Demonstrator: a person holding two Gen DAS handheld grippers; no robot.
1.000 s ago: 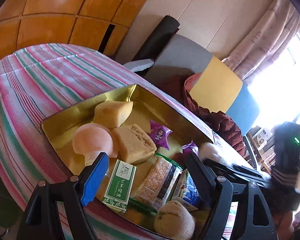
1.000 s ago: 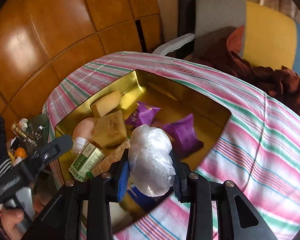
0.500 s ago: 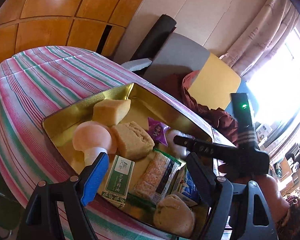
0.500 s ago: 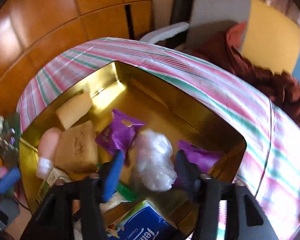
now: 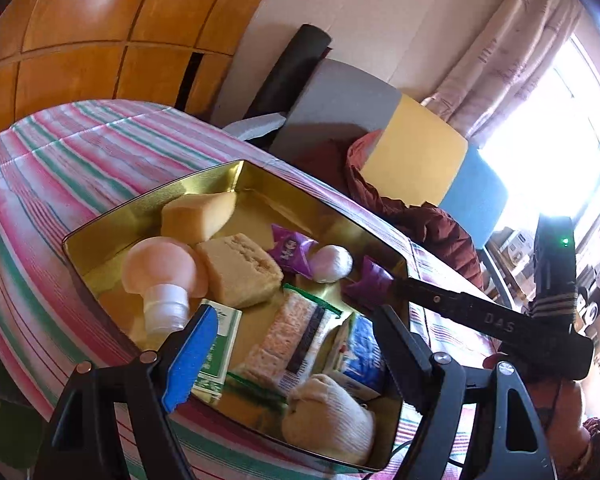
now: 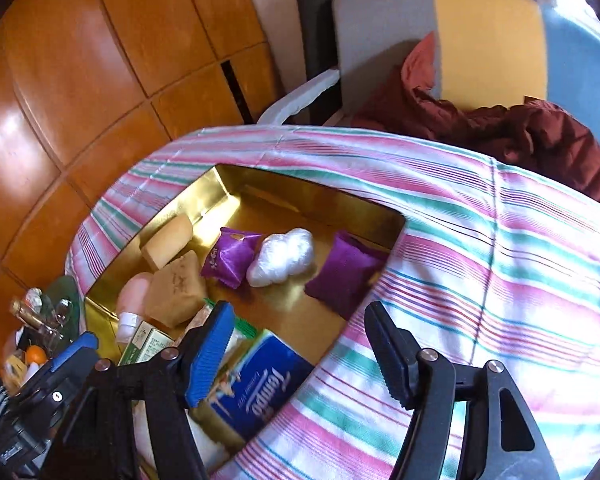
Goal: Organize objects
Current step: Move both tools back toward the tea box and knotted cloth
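Since a second ago, the plastic bag [image 6: 281, 256] has left the right gripper [image 6: 300, 350] and lies in the gold tray [image 6: 320, 202] between two purple packets [image 6: 231, 256]; those jaws are opening, empty.

From the left view, the left gripper [image 5: 290, 354] hangs wide and empty over the tray's crowded near edge, probably waiting, with bare floor only toward the far corner.

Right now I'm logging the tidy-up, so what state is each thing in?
Gold tin: open, no lid, partly filled.
White plastic bundle: lying in the tin, released.
Right tongs: opening, nothing between them.
Left tongs: open, empty.
Pink bottle: capped, lying on its side.
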